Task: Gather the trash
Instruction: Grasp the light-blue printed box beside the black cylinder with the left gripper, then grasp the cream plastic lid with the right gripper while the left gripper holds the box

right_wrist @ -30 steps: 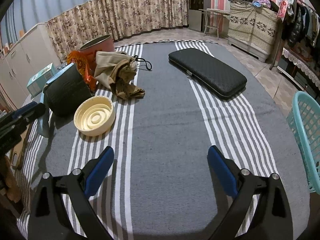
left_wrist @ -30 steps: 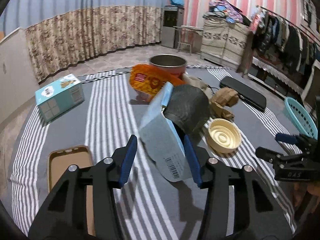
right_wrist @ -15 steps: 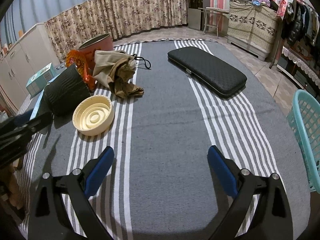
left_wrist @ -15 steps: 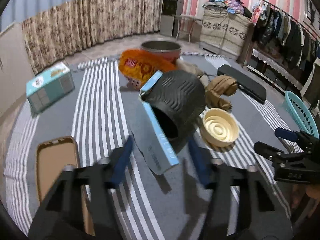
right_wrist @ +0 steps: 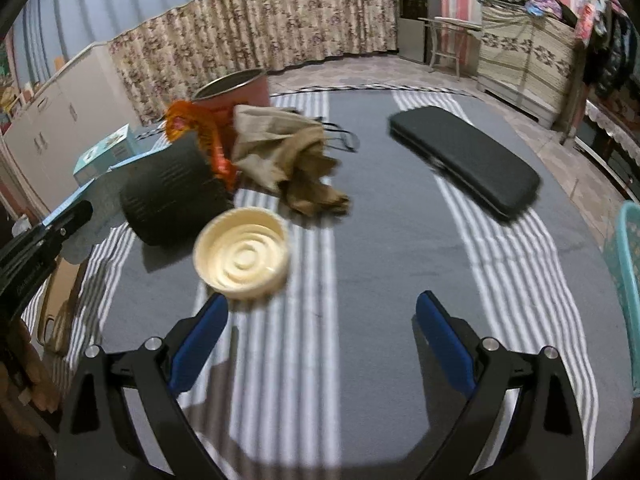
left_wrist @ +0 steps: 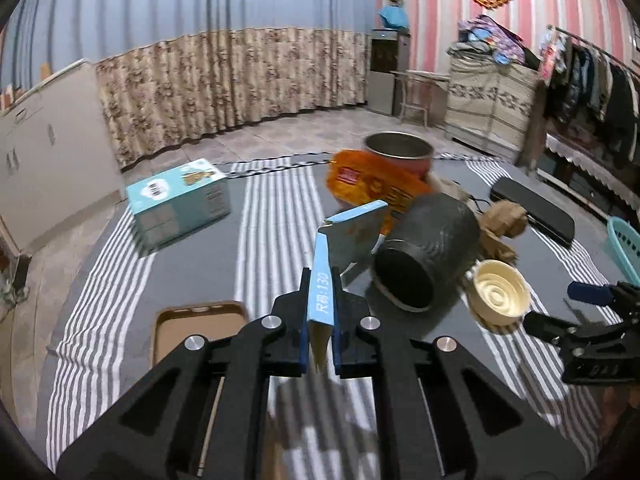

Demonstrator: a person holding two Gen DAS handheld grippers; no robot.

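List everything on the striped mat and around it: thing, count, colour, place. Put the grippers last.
flattened carton: 1, light blue, clamped in the left gripper
black cylinder: 1, black, lying on its side mid-mat
round lid: 1, cream, in front of the cylinder
snack bag: 1, orange, behind the cylinder
pot: 1, red with metal rim, far end of mat
crumpled bag: 1, tan, right of the pot
flat case: 1, black, right side of mat
teal box: 1, teal and white, left far edge
tray: 1, brown, near left
basket: 1, turquoise, right edge
left gripper: shut on the carton
right gripper: open, empty
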